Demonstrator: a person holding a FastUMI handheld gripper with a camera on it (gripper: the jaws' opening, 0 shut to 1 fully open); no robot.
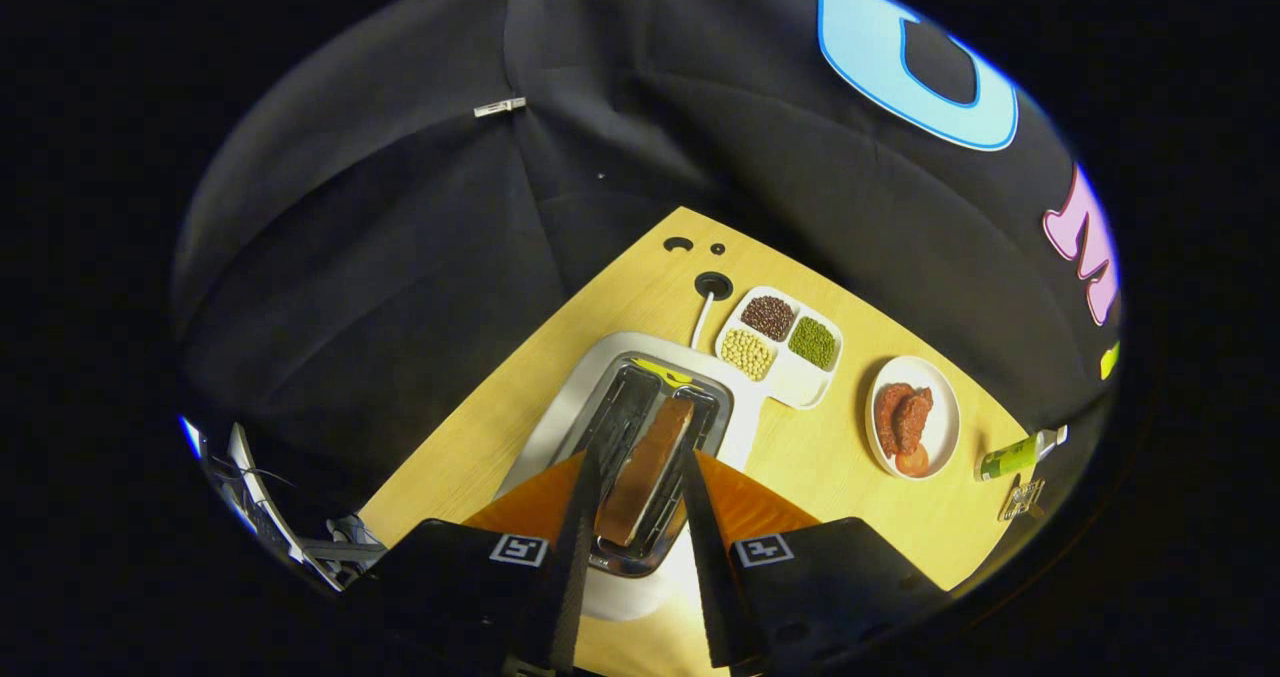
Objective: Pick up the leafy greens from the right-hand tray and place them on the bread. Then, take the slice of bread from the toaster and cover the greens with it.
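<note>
**Fingers straddling the toast slice above the toaster slot**

The gripper [640,502] is hanging over the white, chrome-topped two-slot toaster [560,412], its two fingers spread apart on either side of the browned, flat rectangular slice of bread [655,467] that is standing on edge in the slot nearer the plates. The fingers are open and do not appear to be pressing on the slice yet.

The risks look plain. The slice is thin and probably crusty, so a hard squeeze could be crumbling it; a shallow bite on its top edge could be letting it slip back. The finger on the empty-slot side is lying close to the shiny metal rim, so closing off-centre could be catching the toaster and dragging it across the smooth, pale wooden table [820,457].

Beyond the toaster, a white rounded tray with three compartments [800,382] is holding dark, cream and green beans. Further along, a round white plate [945,422] is carrying reddish-brown, rough-surfaced slices, and a green bottle [1010,455] is lying on its side. The leafy greens cannot be made out.
</note>
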